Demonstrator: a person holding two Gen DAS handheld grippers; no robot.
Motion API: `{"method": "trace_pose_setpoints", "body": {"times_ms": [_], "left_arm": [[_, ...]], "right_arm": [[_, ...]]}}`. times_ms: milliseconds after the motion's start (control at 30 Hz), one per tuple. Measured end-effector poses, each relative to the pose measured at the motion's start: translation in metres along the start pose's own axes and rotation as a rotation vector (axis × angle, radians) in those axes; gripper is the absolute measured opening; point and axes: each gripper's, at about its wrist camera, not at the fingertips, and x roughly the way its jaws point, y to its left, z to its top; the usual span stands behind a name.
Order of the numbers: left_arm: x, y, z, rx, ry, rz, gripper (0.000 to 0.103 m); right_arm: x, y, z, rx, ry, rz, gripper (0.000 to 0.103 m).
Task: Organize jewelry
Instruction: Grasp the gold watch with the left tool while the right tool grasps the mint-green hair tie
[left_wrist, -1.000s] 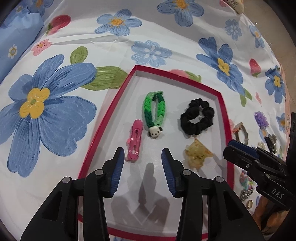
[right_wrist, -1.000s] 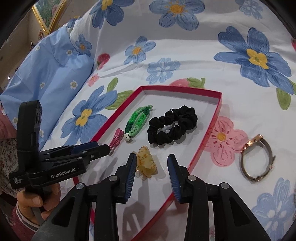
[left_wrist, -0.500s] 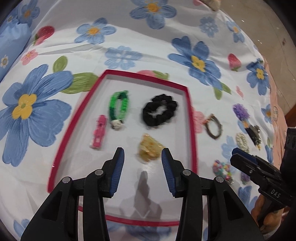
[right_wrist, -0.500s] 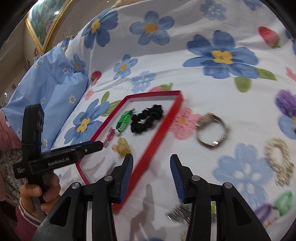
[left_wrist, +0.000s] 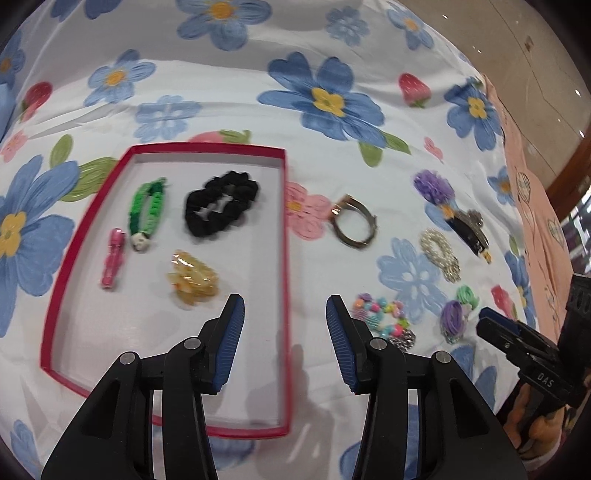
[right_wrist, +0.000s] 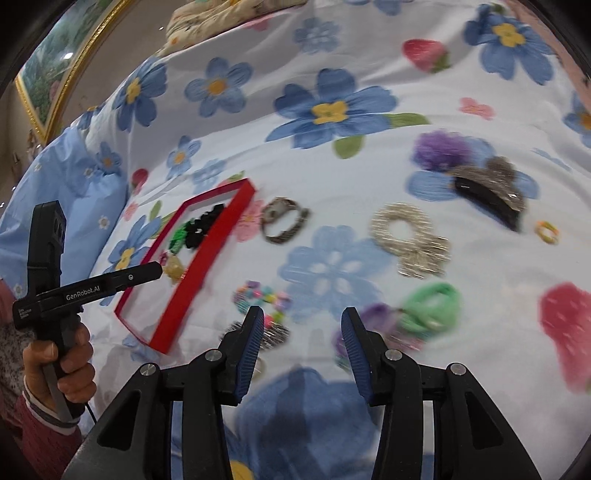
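Partly hidden: tray (right_wrist: 207, 251) contents behind its red wall, blurred.

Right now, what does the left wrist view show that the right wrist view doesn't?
Only the left wrist view shows the pink hair clip clearly and the whole red tray floor. Only the right wrist view shows the picture frame, the blue pillow, a small yellow ring and the hand holding the left gripper. Both show the black scrunchie, the bracelet, the bead bracelet and the open, empty right gripper.
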Motion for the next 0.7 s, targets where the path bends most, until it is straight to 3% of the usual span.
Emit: {"method": "trace_pose_setpoints", "body": {"times_ms": [300,700], "left_arm": [[0.019,-0.033,0.006,0.099,0.034,0.010,0.045],[0.068,-0.065,0.049,0.204,0.062,0.050,0.045]], "right_arm": [[-0.017,-0.038,-0.020,0.063,0.010,-0.094,0.051],[-0.003,-0.068,0.001,0.107,-0.011,-0.153,0.051]]}}
